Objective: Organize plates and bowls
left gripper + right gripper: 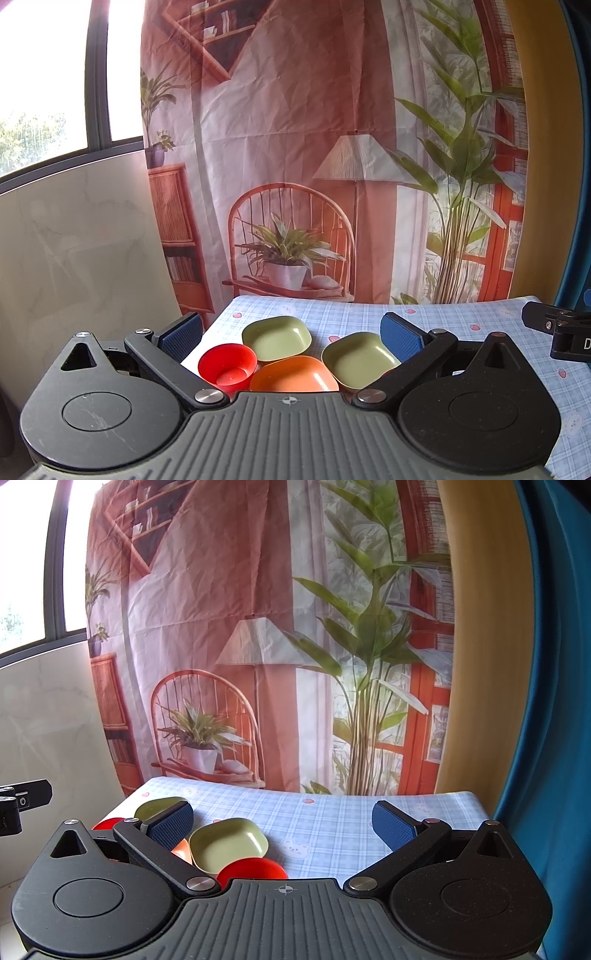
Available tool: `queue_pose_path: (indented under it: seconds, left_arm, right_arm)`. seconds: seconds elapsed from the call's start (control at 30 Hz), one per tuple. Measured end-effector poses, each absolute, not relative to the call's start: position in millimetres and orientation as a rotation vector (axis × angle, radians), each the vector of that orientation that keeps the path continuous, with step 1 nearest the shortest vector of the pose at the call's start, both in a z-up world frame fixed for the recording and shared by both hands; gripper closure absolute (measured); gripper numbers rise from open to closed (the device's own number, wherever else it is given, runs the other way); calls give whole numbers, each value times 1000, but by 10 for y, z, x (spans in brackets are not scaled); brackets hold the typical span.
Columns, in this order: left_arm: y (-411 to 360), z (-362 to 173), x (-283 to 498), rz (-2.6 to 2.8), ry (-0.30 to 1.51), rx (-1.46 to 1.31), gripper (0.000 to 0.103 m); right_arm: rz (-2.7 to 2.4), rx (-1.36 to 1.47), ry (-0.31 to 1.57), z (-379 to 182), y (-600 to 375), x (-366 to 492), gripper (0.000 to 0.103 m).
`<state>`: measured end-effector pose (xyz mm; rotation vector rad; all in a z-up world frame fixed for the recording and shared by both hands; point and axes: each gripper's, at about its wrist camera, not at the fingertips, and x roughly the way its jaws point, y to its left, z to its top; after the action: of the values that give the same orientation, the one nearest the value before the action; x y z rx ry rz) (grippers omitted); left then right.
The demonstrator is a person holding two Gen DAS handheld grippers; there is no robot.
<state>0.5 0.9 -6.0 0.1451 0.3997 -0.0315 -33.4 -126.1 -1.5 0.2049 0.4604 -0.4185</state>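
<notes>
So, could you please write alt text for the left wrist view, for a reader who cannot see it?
The open left gripper hovers over a checked tablecloth holding a red bowl, two green dishes and an orange dish, clustered together. A printed room-scene backdrop hangs behind, and part of the right gripper shows at the right edge.

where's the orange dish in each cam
Left wrist view: orange dish bottom centre, between the red bowl and the near green dish.
Right wrist view: only a sliver, left of the same green dish.
Shared landmark: that green dish.
</notes>
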Motion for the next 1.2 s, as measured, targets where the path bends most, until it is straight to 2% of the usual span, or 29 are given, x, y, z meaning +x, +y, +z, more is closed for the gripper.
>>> queue_pose_path:
  seconds: [1.2]
  left_arm:
    - [20,-123,-10,-34,402,145,0]
  right_arm:
    - [-412,206,457,-15,-1265,-336,0]
